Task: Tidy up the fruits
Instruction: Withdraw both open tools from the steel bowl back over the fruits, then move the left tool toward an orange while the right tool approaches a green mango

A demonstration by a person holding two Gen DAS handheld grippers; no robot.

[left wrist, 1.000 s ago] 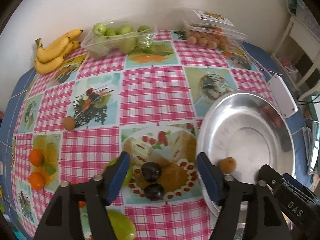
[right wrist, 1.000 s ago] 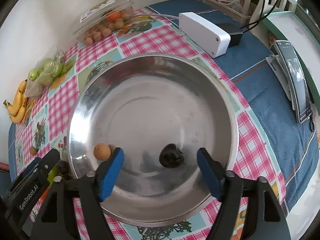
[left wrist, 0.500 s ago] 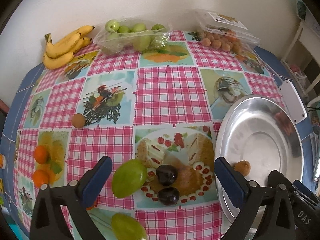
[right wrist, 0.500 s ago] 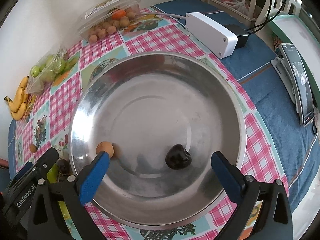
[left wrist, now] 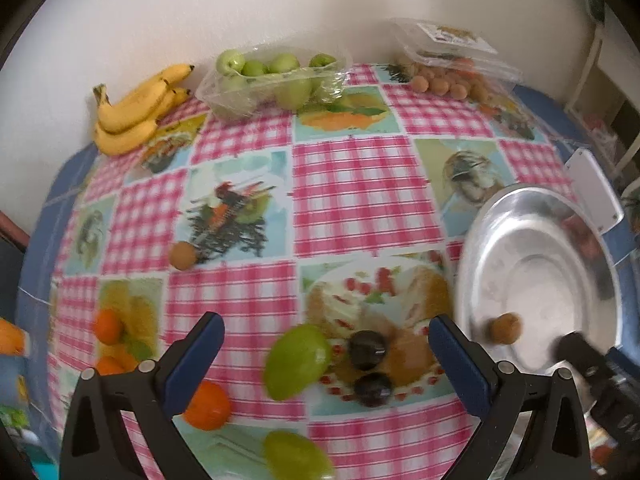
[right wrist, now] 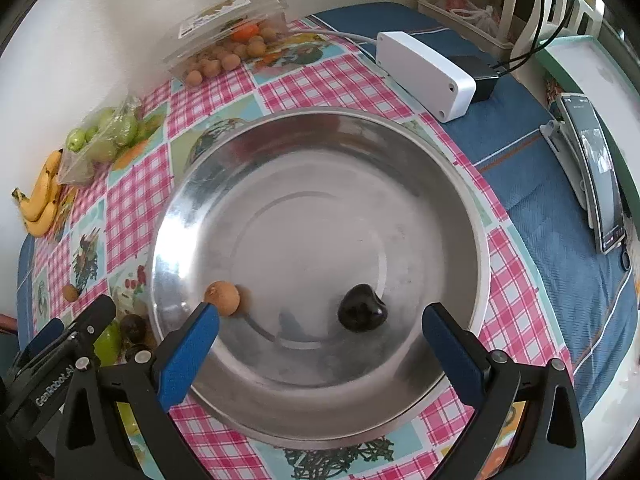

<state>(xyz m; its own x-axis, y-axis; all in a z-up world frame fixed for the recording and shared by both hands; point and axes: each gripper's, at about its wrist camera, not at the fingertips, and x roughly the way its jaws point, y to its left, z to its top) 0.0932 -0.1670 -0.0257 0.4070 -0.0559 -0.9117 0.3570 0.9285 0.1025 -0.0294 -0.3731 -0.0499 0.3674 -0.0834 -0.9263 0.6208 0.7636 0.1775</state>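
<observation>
Checkered tablecloth (left wrist: 352, 184), fruit mostly still scattered. Only dark plum (right wrist: 362, 314) and small brown fruit (right wrist: 223, 297) inside steel bowl (right wrist: 400, 152). Left gripper (left wrist: 326, 354) and right gripper (right wrist: 320, 344) both wide, empty.

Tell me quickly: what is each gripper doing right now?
Left gripper: open, holding nothing.
Right gripper: open above the metal bowl, holding nothing.

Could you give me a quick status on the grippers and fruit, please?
Left gripper and right gripper open, empty. Dark plum and small brown fruit in metal bowl. Nothing blocking.
</observation>
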